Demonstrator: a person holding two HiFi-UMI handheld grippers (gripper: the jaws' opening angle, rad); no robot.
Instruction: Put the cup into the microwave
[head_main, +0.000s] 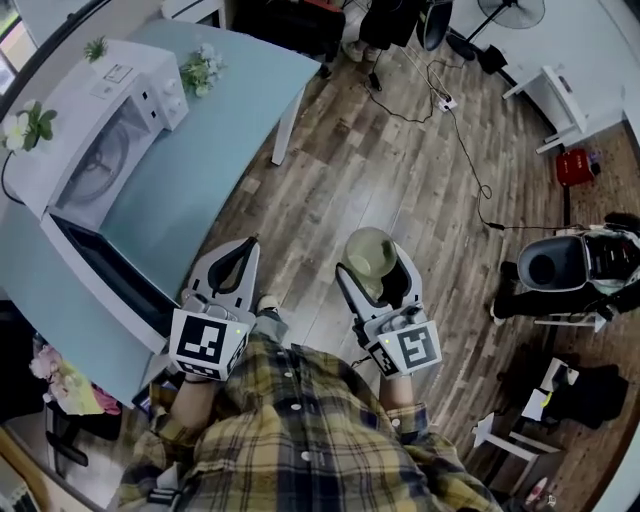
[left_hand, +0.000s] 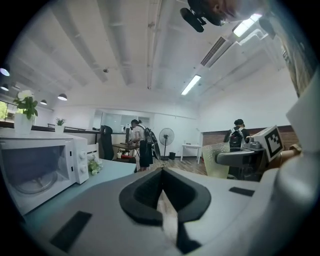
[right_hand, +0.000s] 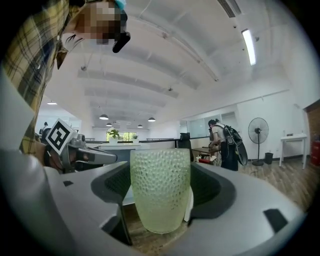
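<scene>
- the right gripper (head_main: 376, 262) is clamped on the cup (right_hand: 160, 187), a pale green, see-through tumbler with a dimpled wall.
- the cup stands upright between the two jaws, mouth up, each dark pad pressed to one side of it.
- in the head view the cup sits at the far end of this gripper, above the wooden floor (head_main: 400, 170) and off the table.
- the left gripper (left_hand: 163, 202) has its jaws drawn together with nothing between them, and only a thin seam shows where the pads meet.
- it is held just to the left of the right gripper, at about the same height, the two close but apart.
- the microwave (head_main: 95, 130) is ahead of the left gripper and off to its left, standing on the blue-green table (head_main: 230, 110).
- its door looks closed, with a turntable dimly seen through the window, though the angle is poor.
- a small bunch of flowers (head_main: 200, 70) lies on the table just past the microwave's knob end.
- a potted plant (head_main: 30, 125) stands on the microwave's top.
- the cup is well apart from the microwave, to its right, with the left gripper between them.
- far ahead of both grippers a standing fan (left_hand: 166, 136) and people are visible.
</scene>
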